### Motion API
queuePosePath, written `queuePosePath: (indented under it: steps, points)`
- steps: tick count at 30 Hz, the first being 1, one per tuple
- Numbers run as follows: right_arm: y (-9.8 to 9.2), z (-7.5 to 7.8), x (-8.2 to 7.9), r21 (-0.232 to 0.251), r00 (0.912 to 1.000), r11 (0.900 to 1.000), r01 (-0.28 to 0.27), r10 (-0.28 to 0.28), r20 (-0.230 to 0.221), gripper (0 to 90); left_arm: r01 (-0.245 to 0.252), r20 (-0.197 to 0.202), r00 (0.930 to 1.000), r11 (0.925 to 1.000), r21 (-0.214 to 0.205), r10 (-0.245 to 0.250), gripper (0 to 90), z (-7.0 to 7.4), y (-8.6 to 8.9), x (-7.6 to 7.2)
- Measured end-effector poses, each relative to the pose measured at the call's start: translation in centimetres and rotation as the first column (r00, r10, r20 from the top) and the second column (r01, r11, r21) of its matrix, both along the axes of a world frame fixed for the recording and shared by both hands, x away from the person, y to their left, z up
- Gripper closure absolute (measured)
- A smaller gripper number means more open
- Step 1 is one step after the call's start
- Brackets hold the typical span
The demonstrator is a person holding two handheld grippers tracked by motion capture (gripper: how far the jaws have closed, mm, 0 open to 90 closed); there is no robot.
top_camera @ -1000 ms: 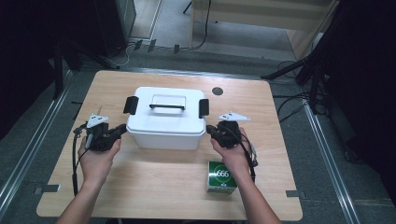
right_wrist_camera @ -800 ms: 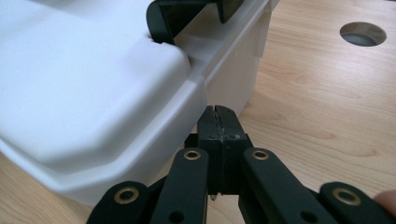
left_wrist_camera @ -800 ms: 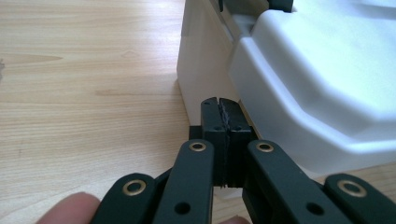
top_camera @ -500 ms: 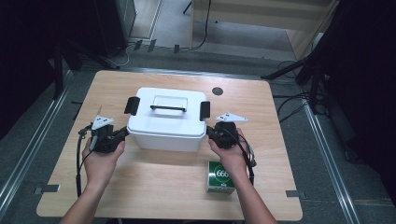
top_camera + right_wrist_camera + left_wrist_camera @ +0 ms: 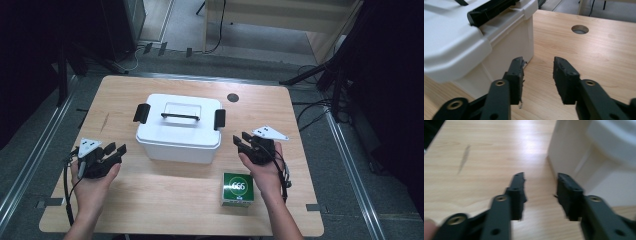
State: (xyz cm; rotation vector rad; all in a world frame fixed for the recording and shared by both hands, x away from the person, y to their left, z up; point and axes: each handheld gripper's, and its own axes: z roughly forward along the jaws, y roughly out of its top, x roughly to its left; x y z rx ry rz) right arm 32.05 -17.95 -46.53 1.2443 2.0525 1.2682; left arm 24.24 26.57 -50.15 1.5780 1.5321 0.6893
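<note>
A white lidded box with a black handle and black side latches stands in the middle of the wooden table. My left gripper sits off the box's left side, apart from it. Its jaws have just been opening, with nothing between them; the box wall rises to their right. My right gripper is off the box's right side; its jaws have just been opening too, empty, with the box and a black latch to the left.
A green and white carton lies near the front edge, beside my right forearm. A round cable hole sits behind the box. A dark streak marks the table at the left. Floor rails run along both sides.
Both hands have pulled away from the box's sides, the left one outward and toward the front edge. Both grippers' jaws, shut before, now stand apart.
</note>
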Motion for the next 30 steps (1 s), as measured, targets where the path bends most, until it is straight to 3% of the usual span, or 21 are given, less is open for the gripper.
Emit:
queuePosePath:
  steps: [3,4,6,9,10,13,17,18,19,22,23,24,25,27,30]
  points:
    - [-0.8,-0.2,-0.2,-0.068,0.9984,0.9972,-0.030,0.033,0.045,47.5,-0.047,-0.034,0.9983,0.9981,0.041,0.048,32.9,-1.0,0.5,-0.6]
    - [-1.2,-0.1,-0.3,-0.087,0.9983,0.9955,-0.036,0.040,0.042,41.0,-0.059,-0.057,0.9964,0.9973,0.043,0.062,15.7,-1.8,1.0,-0.8]
    - [-1.4,0.0,-0.3,-0.089,0.9986,0.9953,-0.039,0.042,0.032,37.0,-0.067,-0.052,0.9963,0.9971,0.036,0.069,10.8,-2.2,1.4,-1.0]
    - [-2.0,0.7,-0.5,-0.083,0.9981,0.9948,-0.059,0.060,0.010,21.1,-0.073,-0.023,0.9971,0.9973,0.005,0.073,1.1,-3.0,2.3,-1.6]
    - [-2.5,1.3,-0.6,-0.077,0.9963,0.9934,-0.085,0.085,-0.005,12.5,-0.059,-0.009,0.9982,0.9982,0.011,0.059,0.0,-3.5,2.7,-2.0]
    - [-3.0,1.8,-0.5,-0.062,0.9936,0.9917,-0.113,0.113,-0.005,7.4,-0.062,-0.021,0.9979,0.9980,0.013,0.062,0.0,-3.9,3.0,-2.1]
    - [-3.4,2.8,-0.2,-0.069,0.9888,0.9864,-0.149,0.148,-0.017,2.3,-0.079,-0.017,0.9968,0.9967,-0.020,0.078,0.0,-4.4,3.8,-2.2]
    - [-3.5,3.3,0.1,-0.077,0.9861,0.9831,-0.166,0.165,-0.017,2.3,-0.090,-0.023,0.9957,0.9960,0.005,0.090,0.0,-4.7,3.9,-2.2]
    - [-3.5,3.3,0.1,-0.077,0.9861,0.9831,-0.166,0.165,-0.017,2.3,-0.090,-0.023,0.9957,0.9960,0.005,0.090,0.0,-4.7,3.9,-2.2]
    - [-3.2,4.2,0.7,-0.114,0.9767,0.9701,-0.214,0.213,-0.023,2.2,-0.101,0.000,0.9949,0.9949,0.012,0.101,0.0,-4.8,3.8,-2.3]
    - [-3.2,4.2,0.7,-0.114,0.9767,0.9701,-0.214,0.213,-0.023,2.2,-0.101,0.000,0.9949,0.9949,0.012,0.101,0.0,-4.8,3.8,-2.3]
    - [-2.8,4.7,1.1,-0.140,0.9710,0.9608,-0.239,0.237,-0.030,2.2,-0.100,-0.001,0.9950,0.9948,0.020,0.100,0.0,-4.8,3.7,-2.3]
    - [-2.8,4.7,1.1,-0.140,0.9710,0.9608,-0.239,0.237,-0.030,2.2,-0.098,0.004,0.9952,0.9948,0.027,0.098,0.0,-4.9,3.6,-2.3]
    - [-2.3,5.4,1.6,-0.190,0.9659,0.9472,-0.258,0.257,-0.033,2.2,-0.091,0.002,0.9958,0.9952,0.036,0.091,0.0,-5.0,3.4,-2.2]
    - [-1.6,6.5,1.8,-0.225,0.9622,0.9362,-0.270,0.271,-0.028,2.3,-0.088,0.000,0.9961,0.9952,0.043,0.088,0.0,-5.0,3.3,-2.1]
